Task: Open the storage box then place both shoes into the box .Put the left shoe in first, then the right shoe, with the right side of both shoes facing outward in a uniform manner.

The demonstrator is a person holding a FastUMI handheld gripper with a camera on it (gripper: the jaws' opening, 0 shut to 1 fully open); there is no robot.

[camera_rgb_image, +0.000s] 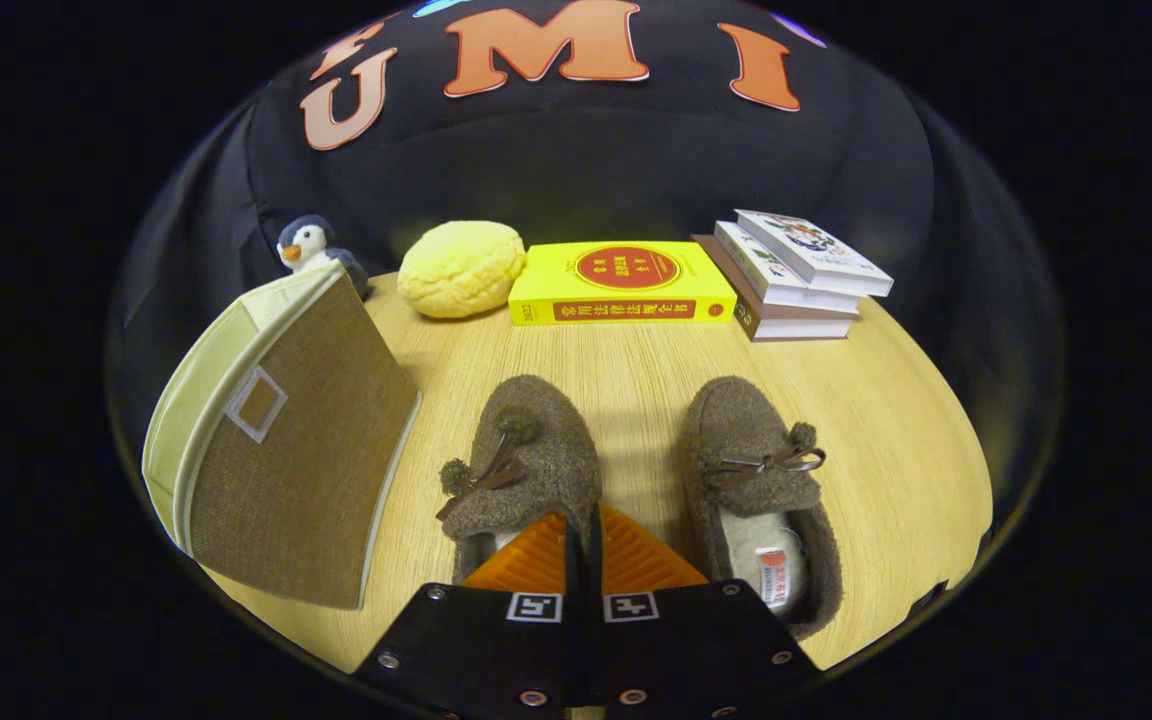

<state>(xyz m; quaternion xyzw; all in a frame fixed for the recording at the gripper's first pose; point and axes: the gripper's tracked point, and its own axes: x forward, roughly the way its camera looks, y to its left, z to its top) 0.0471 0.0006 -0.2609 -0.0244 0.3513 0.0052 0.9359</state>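
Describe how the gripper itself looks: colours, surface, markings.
The gripper has two orange fingers with ribbed, wedge-shaped faces. They sit on black plates studded with silver screws. Each plate carries a small square black-and-white marker near the finger's base.

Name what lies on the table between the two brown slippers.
Nothing: in the gripper view, bare wooden table separates the left slipper from the right slipper. The closed tongs sit over the left slipper's heel.

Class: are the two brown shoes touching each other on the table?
Apart. The gripper view shows bare table between the left shoe and right shoe; the shut tool is over the left shoe's opening.
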